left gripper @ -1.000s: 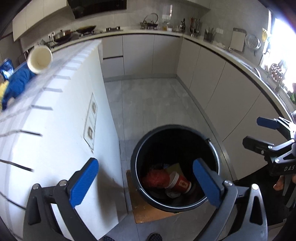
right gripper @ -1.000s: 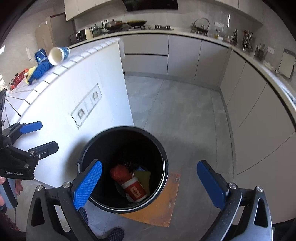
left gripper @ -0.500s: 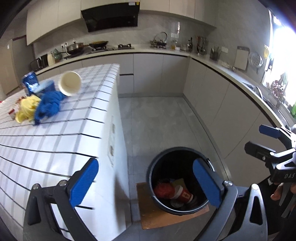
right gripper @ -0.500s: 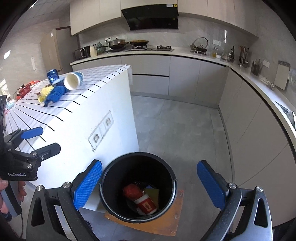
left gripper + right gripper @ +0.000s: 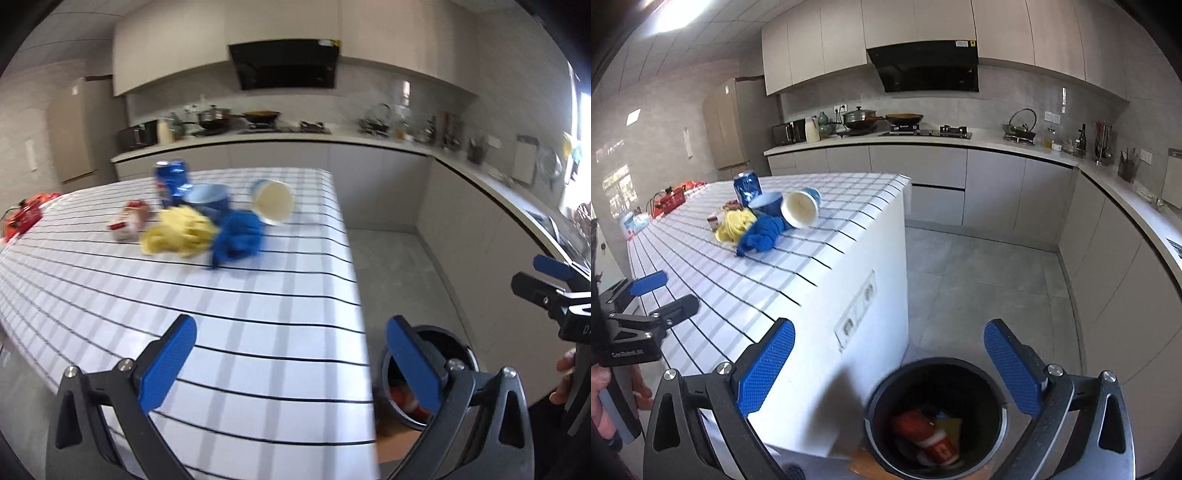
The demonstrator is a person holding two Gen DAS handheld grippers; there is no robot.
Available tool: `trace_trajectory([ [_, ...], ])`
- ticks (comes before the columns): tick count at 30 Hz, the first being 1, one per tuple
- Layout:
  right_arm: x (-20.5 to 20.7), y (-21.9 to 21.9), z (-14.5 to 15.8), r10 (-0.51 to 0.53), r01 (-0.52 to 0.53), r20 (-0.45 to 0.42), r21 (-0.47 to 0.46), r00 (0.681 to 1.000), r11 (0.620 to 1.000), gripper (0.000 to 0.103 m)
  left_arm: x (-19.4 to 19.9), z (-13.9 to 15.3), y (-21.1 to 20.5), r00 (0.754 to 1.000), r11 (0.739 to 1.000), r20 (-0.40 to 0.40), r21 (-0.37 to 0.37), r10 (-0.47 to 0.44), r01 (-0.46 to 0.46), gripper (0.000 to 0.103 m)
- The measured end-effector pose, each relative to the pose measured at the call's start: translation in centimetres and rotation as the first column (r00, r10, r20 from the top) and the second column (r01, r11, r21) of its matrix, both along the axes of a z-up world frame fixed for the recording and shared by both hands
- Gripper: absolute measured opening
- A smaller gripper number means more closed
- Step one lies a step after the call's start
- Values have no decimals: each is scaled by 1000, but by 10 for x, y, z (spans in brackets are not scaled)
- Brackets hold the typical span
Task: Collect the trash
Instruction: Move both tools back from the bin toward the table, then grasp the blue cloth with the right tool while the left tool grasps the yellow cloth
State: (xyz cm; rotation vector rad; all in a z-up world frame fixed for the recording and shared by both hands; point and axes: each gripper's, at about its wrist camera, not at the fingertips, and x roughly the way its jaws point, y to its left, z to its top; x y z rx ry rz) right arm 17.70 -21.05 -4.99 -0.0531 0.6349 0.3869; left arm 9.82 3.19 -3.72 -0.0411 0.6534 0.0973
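- Right wrist view: right gripper (image 5: 888,363), jaws spread wide, nothing held, above the black bin (image 5: 936,417) on the floor at the foot of the tiled island (image 5: 827,236). Red items already lie in the bin.
- Left gripper (image 5: 291,363): jaws wide, empty, over the island's near edge.
- Paper cup (image 5: 799,208): on its side on the island top, mouth toward the cameras, nearest the bin end. Judged light and thin-walled, so it crushes easily; take it across the rim with gentle closure.
- Blue cloth (image 5: 761,236): crumpled, touching the cup. Soft and limp; pinch a raised fold.
- Yellow cloth (image 5: 735,227): just beyond the blue one; handles alike.
- Blue can (image 5: 747,186): upright behind the cloths. Probably light, smooth and dentable; grasp mid-body.
- Blue bowl (image 5: 766,202): between can and cup; material unclear.
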Motion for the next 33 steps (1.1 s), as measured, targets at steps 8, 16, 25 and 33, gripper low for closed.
trace_trajectory([
  [8, 10, 82, 5, 38, -39, -81, -8, 996, 999, 103, -8, 1, 83, 996, 996, -22, 12, 87, -87, 103],
  [16, 21, 159, 11, 37, -38, -87, -11, 995, 999, 103, -1, -1, 150, 993, 994, -41, 2, 113, -113, 103],
  [25, 43, 233, 13, 10, -10, -82, -2, 997, 1000, 98, 19, -13, 208, 992, 993, -55, -29, 113, -114, 103],
  [33, 71, 266, 2, -6, 6, -117, 4, 993, 1000, 76, 55, -24, 230, 996, 997, -70, -60, 47, -51, 103],
])
